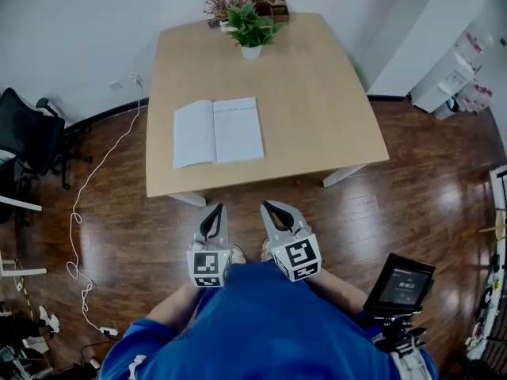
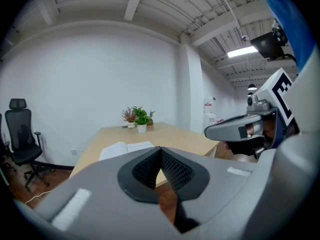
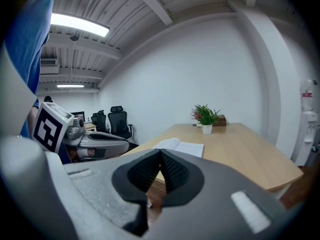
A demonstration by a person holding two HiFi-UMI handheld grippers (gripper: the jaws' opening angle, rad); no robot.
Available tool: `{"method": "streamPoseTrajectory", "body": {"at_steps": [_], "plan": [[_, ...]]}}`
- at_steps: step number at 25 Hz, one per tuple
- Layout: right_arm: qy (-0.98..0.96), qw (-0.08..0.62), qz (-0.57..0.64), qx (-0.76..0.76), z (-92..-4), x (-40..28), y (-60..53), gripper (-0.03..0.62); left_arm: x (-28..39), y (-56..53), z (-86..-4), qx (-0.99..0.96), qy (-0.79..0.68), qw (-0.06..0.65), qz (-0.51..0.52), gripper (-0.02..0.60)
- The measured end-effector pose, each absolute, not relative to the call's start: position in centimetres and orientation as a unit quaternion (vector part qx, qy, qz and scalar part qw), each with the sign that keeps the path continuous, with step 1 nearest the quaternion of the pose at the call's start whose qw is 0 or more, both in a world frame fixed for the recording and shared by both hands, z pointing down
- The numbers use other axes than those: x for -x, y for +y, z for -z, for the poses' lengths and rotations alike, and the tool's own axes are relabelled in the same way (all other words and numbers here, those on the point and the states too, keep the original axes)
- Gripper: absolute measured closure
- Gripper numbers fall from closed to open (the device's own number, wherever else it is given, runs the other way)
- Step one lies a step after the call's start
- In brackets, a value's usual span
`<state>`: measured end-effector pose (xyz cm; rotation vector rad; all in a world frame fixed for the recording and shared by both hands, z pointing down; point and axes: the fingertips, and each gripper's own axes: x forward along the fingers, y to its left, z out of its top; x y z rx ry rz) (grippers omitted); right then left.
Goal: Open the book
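Bare floor (image 1: 245,192) is lying between the table (image 1: 317,93) and the left gripper (image 1: 215,209) and right gripper (image 1: 269,207), both with jaws closed, leaving them an unobstructed way forward. The open book (image 1: 217,131) is lying flat on the table's left half, with bare wood running all around it. A potted plant (image 1: 251,28), a dried bouquet (image 1: 222,2) and a box (image 1: 272,8) are crowding the far edge. An office chair (image 1: 28,137) and a loose cable (image 1: 79,212) are occupying the floor at left. A screen (image 1: 399,285) is standing beside the person's right arm.
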<state>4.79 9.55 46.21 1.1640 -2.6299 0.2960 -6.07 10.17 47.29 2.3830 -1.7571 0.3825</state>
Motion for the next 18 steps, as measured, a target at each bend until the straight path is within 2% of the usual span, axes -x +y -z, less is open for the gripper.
{"method": "streamPoseTrajectory", "body": {"at_steps": [18], "plan": [[-0.899, 0.133, -0.099, -0.406, -46.3, -3.7, 10.7, 0.591, 6.9, 11.0, -47.5, -0.805, -0.571, 0.077, -0.137, 0.575]]}}
